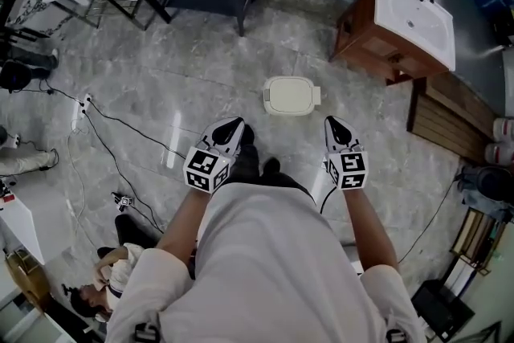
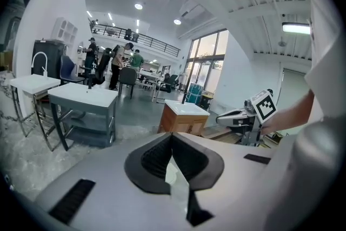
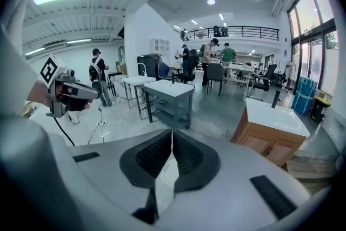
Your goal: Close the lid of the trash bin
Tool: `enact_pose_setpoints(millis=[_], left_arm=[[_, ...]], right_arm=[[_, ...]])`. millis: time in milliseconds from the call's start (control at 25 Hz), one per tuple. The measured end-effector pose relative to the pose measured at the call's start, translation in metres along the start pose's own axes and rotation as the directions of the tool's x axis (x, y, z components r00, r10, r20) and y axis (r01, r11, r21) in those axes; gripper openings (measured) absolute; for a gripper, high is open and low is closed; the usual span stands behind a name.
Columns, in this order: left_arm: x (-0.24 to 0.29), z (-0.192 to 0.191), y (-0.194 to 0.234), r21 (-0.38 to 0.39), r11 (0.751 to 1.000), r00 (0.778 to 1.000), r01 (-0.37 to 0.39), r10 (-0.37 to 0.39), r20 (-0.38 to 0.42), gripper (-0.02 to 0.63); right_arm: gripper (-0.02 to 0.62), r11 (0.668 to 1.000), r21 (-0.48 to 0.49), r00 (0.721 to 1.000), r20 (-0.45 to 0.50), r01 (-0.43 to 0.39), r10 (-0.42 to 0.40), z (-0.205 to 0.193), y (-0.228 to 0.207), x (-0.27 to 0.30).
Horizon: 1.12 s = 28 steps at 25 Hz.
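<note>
On the grey stone floor (image 1: 201, 68), ahead of the person, the white trash bin (image 1: 291, 95) stands with its lid down. The left gripper (image 1: 231, 127) and right gripper (image 1: 335, 124) hover near it, not touching, jaws pressed together and empty.

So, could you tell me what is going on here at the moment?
A person stands on the marble floor with a pair of tongs in each hand. The left tongs and the right tongs are both shut and empty, held out in front of the body. The trash bin sits on the floor just ahead, with neither pair touching it. Seen from above, its lid looks closed, so the job appears done.
</note>
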<state>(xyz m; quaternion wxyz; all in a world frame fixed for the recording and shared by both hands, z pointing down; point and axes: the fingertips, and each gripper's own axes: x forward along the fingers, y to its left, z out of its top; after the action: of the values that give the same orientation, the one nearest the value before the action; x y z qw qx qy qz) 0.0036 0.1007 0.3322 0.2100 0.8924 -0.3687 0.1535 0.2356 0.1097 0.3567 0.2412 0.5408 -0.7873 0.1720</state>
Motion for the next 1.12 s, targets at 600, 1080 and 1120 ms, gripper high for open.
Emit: enact_pose_setpoints(millis=[600,1080,1120], left_arm=[[-0.07,0.011,-0.034,0.011,1.0,0.998,-0.014,0.013,0.066,0.017],[-0.115,0.028,-0.01,0.08,0.997,0.996,0.02,-0.027,0.085,0.018],[-0.118,0.03,-0.007,0.086,0.996,0.996,0.023,-0.031,0.086,0.018]], right_arm=[[0.034,1.0,-0.024,0.995,0.099,0.021,-0.019,0.006,0.02,-0.084],[0.034,0.993,0.011,0.98,0.162,0.118,-0.118,0.032,0.053,-0.107],[0.032,0.992,0.011,0.978,0.171,0.123,-0.123,0.036,0.057,-0.108]])
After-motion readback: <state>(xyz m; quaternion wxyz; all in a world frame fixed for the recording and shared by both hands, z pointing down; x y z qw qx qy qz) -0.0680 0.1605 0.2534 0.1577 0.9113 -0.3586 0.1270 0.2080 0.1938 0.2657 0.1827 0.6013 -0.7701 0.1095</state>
